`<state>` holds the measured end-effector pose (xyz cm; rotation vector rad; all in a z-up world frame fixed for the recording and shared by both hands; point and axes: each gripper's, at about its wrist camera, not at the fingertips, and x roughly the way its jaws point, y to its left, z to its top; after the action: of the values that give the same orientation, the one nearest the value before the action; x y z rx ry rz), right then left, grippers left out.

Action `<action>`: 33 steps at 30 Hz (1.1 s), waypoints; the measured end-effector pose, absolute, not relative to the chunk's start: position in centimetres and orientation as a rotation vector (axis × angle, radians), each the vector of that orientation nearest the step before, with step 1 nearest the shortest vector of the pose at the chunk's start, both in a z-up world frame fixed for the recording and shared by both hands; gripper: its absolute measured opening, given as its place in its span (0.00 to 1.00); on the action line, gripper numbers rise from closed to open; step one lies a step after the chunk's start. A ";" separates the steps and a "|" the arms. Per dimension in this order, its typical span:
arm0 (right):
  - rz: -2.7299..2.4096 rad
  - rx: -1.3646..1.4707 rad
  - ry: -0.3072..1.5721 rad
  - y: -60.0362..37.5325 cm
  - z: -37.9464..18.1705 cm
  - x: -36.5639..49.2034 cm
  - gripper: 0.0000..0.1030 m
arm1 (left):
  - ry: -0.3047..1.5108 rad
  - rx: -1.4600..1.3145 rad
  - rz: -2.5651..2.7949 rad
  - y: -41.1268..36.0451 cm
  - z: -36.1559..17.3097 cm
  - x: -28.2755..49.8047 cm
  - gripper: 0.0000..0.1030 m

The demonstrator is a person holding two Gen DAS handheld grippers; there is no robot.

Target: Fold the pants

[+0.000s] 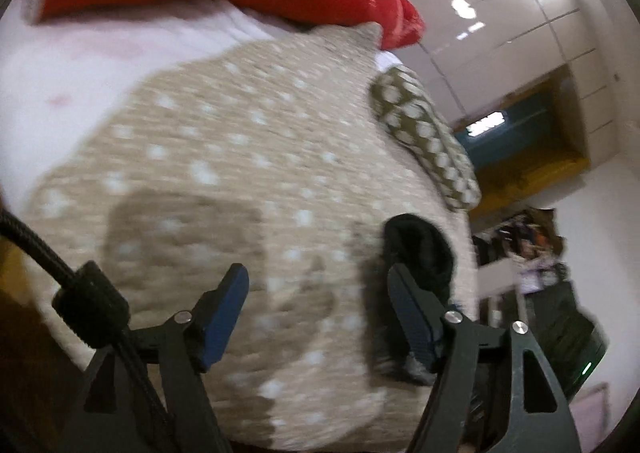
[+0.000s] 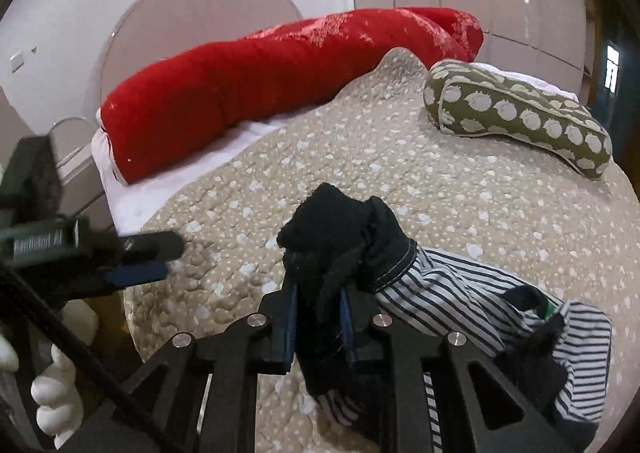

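Dotted beige bedspread [image 2: 360,173] under striped pants [image 2: 460,293] trailing rightward from clamped right gripper [image 2: 318,305]; left gripper [image 1: 316,293] spread

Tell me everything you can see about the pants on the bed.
The pants are crumpled, not yet folded. They look like soft cloth with thin dark and white stripes and a black stitched cuff. The right gripper is shut on the black end, bunched above its fingers. The rest lies in a heap on the beige spotted quilt, to the right. The left gripper is open and holds nothing.
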<state>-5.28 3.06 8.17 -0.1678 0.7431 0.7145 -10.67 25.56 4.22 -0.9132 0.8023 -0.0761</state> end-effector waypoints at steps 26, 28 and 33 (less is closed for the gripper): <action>0.584 0.185 0.602 -11.8 11.6 -7.0 0.17 | 0.941 -0.829 -0.553 7.0 10.1 0.0 0.43; 0.537 0.226 0.606 -14.9 11.2 -7.0 0.17 | 0.943 -0.819 -0.562 5.6 10.4 0.2 0.44; 0.391 0.285 0.710 -20.8 8.0 -6.0 0.23 | 0.925 -0.799 -0.495 4.7 10.8 -0.5 0.50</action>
<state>-5.95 -20.78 8.02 0.2853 0.7100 0.3913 -0.47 4.70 10.77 -0.7987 0.9254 -0.4951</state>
